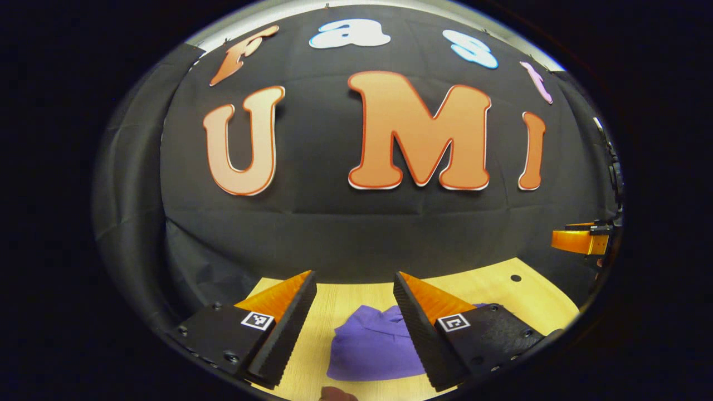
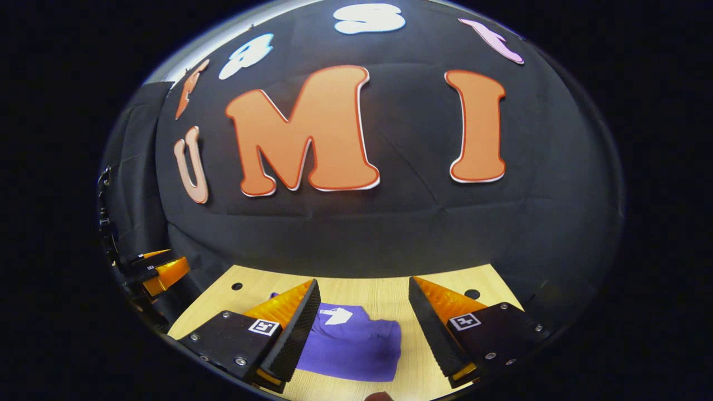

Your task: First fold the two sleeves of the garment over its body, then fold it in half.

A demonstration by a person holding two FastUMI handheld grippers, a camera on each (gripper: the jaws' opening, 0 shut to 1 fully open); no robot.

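On table (image 2: 384,289), purple garment (image 2: 356,348) lies compact, sleeves apparently folded in; halving looks done or nearly. Left gripper (image 1: 355,328) and right gripper (image 2: 365,334) hover above, fingers wide, empty.

A staged recording booth

The place looks like a small test booth, not a home: a black cloth wall (image 1: 334,223) hangs behind a light wooden table (image 2: 384,295) with round holes (image 2: 237,286) drilled in its top.
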